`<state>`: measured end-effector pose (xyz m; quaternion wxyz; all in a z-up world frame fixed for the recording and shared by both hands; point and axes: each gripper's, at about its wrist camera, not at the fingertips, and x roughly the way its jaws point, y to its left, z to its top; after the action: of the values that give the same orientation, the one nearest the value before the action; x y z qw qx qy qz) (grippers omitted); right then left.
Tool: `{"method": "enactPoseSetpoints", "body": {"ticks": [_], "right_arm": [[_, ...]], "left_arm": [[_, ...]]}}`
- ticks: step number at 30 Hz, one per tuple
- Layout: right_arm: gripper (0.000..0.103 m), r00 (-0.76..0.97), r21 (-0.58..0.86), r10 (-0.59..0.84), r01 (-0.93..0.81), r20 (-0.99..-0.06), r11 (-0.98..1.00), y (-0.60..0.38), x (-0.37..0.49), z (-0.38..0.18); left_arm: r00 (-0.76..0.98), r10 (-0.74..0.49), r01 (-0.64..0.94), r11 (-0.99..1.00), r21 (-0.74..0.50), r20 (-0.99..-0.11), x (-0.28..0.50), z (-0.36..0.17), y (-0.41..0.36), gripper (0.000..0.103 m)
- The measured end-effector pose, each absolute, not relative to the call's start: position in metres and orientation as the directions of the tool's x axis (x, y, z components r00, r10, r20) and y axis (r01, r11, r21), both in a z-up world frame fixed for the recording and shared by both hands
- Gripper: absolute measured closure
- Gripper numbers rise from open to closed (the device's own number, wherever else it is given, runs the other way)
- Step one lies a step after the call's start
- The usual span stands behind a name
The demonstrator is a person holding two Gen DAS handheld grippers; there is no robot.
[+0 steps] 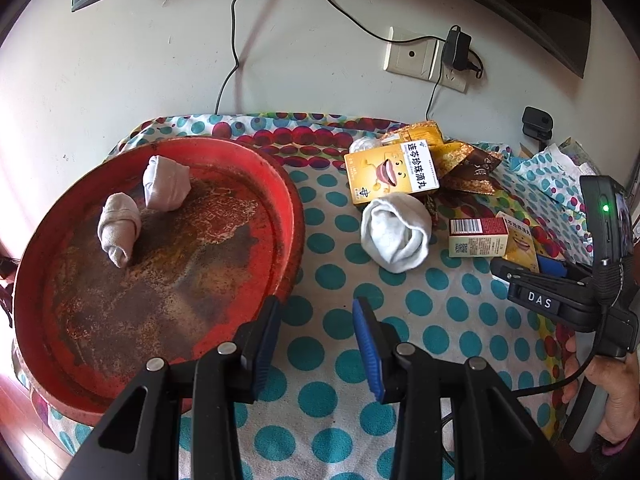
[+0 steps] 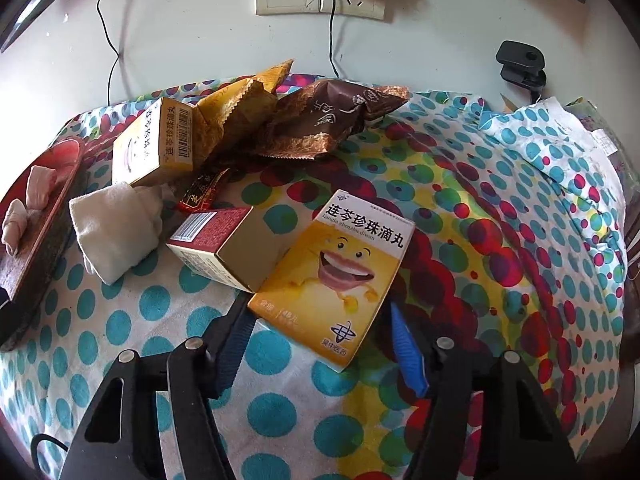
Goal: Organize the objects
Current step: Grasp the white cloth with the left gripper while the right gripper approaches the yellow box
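A round red tray [image 1: 280, 208] holds two rolled socks [image 1: 119, 227], [image 1: 166, 183]. To its right a rolled white sock [image 1: 396, 232] lies on the dotted cloth, beside yellow medicine boxes [image 1: 390, 174]. My left gripper [image 1: 318, 308] hovers open and empty over the cloth at the tray's near right rim. My right gripper [image 2: 320, 320] straddles the near end of a yellow box with a smiling face [image 2: 340, 268], which leans on a red-and-tan box [image 2: 224, 240]. The left finger touches its corner. A thin gap shows at the right pad.
Gold and brown snack wrappers [image 2: 320, 124] and another yellow box [image 2: 156, 144] are piled at the back by the wall. A socket with a charger [image 1: 456, 50] and cables sit behind. The cloth bunches up at the right [image 2: 560, 132]. A person's hand [image 1: 612, 392] holds the right gripper.
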<state>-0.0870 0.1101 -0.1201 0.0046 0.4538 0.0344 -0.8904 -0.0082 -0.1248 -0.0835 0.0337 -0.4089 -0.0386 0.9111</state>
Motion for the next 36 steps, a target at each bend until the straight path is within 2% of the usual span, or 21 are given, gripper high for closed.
{"method": "enactPoseSetpoints", "body": {"ticks": [4,10,15,24,33,34,36], "right_arm": [[0.043,-0.589,-0.035,0.000,0.048,-0.808,-0.998,0.126,-0.077,-0.119],[0.043,-0.579,0.001,-0.036,0.062,-0.814,-0.998,0.149,-0.060,-0.119],[0.043,-0.587,0.018,-0.056,0.070,-0.808,-0.997,0.157,-0.055,-0.119],[0.043,-0.589,0.076,-0.128,0.113,-0.798,-0.991,0.163,-0.048,-0.118],[0.043,-0.591,0.103,-0.183,0.168,-0.786,-0.980,0.159,-0.046,-0.118],[0.043,-0.591,0.102,-0.185,0.172,-0.785,-0.980,0.158,-0.046,-0.118],[0.043,-0.592,0.097,-0.183,0.175,-0.785,-0.980,0.157,-0.046,-0.119]], "left_arm": [[-0.672,0.109,-0.050,-0.994,-0.101,-0.732,-0.007,-0.082,-0.122,0.065],[-0.671,0.167,-0.122,-0.986,-0.114,-0.723,-0.007,-0.078,-0.103,0.059],[-0.646,0.175,-0.182,-0.981,-0.072,-0.743,-0.024,-0.073,-0.072,0.057],[-0.571,0.209,-0.189,-0.975,-0.120,-0.794,-0.081,-0.090,-0.043,0.056],[-0.580,0.065,-0.123,-0.992,0.009,-0.812,-0.104,-0.111,-0.035,0.056],[-0.582,0.068,-0.112,-0.994,-0.002,-0.810,-0.104,-0.113,-0.038,0.056],[-0.584,0.066,-0.091,-0.996,-0.016,-0.809,-0.102,-0.114,-0.043,0.069]]}}
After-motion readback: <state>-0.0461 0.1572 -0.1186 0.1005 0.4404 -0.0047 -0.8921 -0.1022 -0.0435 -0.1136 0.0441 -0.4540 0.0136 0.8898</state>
